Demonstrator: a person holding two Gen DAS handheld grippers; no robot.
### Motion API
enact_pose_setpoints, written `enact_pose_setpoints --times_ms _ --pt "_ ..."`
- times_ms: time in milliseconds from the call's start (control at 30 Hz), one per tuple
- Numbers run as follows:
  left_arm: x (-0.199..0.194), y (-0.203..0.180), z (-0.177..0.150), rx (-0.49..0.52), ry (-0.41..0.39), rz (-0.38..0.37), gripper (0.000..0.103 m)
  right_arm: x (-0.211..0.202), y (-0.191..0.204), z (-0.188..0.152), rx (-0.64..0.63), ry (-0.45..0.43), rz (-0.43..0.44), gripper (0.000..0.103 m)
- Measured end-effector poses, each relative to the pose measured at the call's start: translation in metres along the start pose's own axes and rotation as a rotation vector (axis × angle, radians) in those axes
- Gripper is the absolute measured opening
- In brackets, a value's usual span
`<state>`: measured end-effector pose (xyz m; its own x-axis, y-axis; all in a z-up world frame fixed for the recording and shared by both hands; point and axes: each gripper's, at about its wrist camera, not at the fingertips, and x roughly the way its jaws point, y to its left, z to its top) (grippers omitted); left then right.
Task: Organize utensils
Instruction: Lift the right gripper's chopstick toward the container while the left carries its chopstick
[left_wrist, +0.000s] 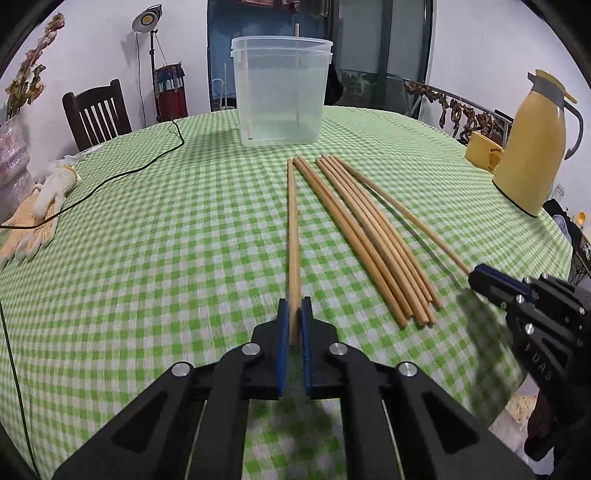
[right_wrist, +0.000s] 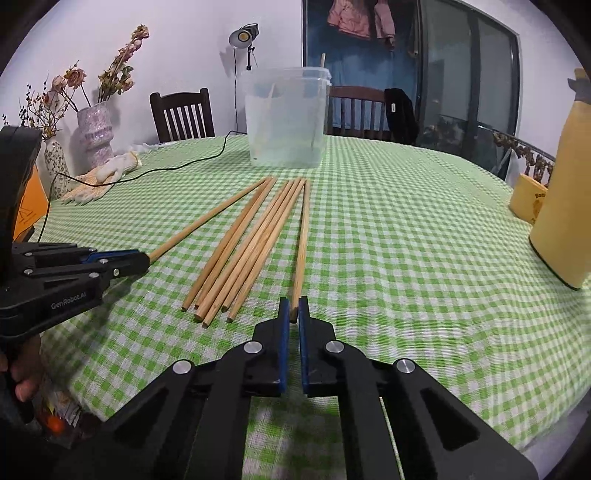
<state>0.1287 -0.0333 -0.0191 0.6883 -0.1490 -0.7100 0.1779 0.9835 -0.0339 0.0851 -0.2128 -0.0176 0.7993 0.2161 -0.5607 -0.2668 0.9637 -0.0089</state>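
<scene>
Slippage is the main risk here: each gripper pinches only the very near tip of a long wooden stick, so once lifted the far end could sag, swing or twist out of the pads. The left gripper (left_wrist: 294, 310) is clamped on the leftmost chopstick (left_wrist: 293, 229), and the right gripper (right_wrist: 294, 308) is clamped on the rightmost chopstick (right_wrist: 303, 236). In the left wrist view the right gripper sits at the right edge, its tip on the near end of its stick.

A dragged stick could also knock the loose bundle of chopsticks (right_wrist: 243, 251) lying between the two held ones and scatter it across the green checked tablecloth (right_wrist: 406, 240). The clear plastic tub (left_wrist: 281, 92) stands well beyond the sticks at the far side of the table. It already holds at least two upright sticks, and a long stick brought in tilted may catch on its rim. The yellow thermos (left_wrist: 532, 147) at the right is close enough to be struck by a swinging far end.

All the sticks lie flat, long axes running near to far, fanned slightly. Their far ends converge toward the tub and their near ends spread toward the grippers.
</scene>
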Motion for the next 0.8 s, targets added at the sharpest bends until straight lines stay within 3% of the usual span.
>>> enact_pose_setpoints --times_ms 633,800 --pt "-0.077 0.006 0.006 -0.006 -0.158 0.010 0.004 -0.049 0.002 0.019 -0.065 -0.149 -0.029 0.005" --pt "-0.093 0.010 0.015 -0.005 -0.194 0.015 0.003 -0.035 -0.005 0.015 -0.043 -0.088 -0.023 0.007"
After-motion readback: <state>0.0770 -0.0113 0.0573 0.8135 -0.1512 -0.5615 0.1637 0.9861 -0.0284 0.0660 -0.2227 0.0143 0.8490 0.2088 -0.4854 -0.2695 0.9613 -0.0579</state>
